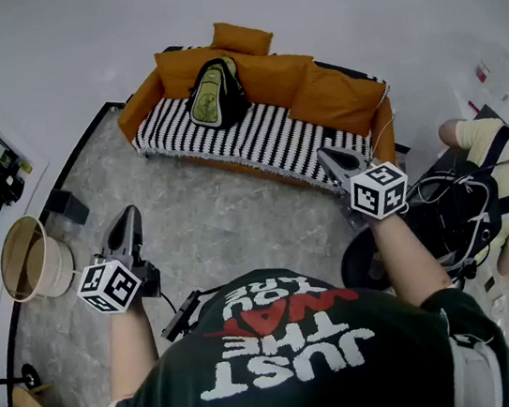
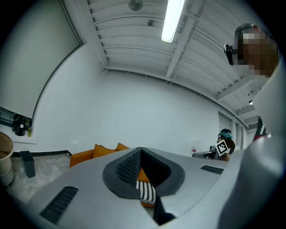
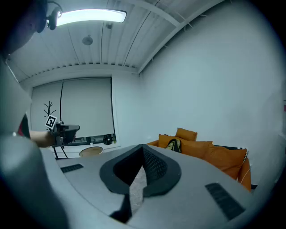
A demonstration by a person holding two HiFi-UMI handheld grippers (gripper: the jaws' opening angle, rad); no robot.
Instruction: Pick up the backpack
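Note:
A green and black backpack (image 1: 212,95) stands upright against the orange back cushions of a sofa (image 1: 254,136) with a black-and-white striped seat. In the right gripper view the backpack (image 3: 174,144) shows small and far off. My left gripper (image 1: 126,228) is held over the floor, well short of the sofa's left end, with its jaws together and nothing in them. My right gripper (image 1: 331,160) hovers near the sofa's right front corner, shut and empty. In the left gripper view the shut gripper (image 2: 140,150) hides the backpack; only orange cushions (image 2: 96,152) show.
A round tan bin (image 1: 30,258) stands on the floor at the left, with a dark block (image 1: 65,205) beyond it. A seated person (image 1: 498,180) with a dark chair and cables (image 1: 445,212) is at the right. Grey marbled floor (image 1: 209,214) lies before the sofa.

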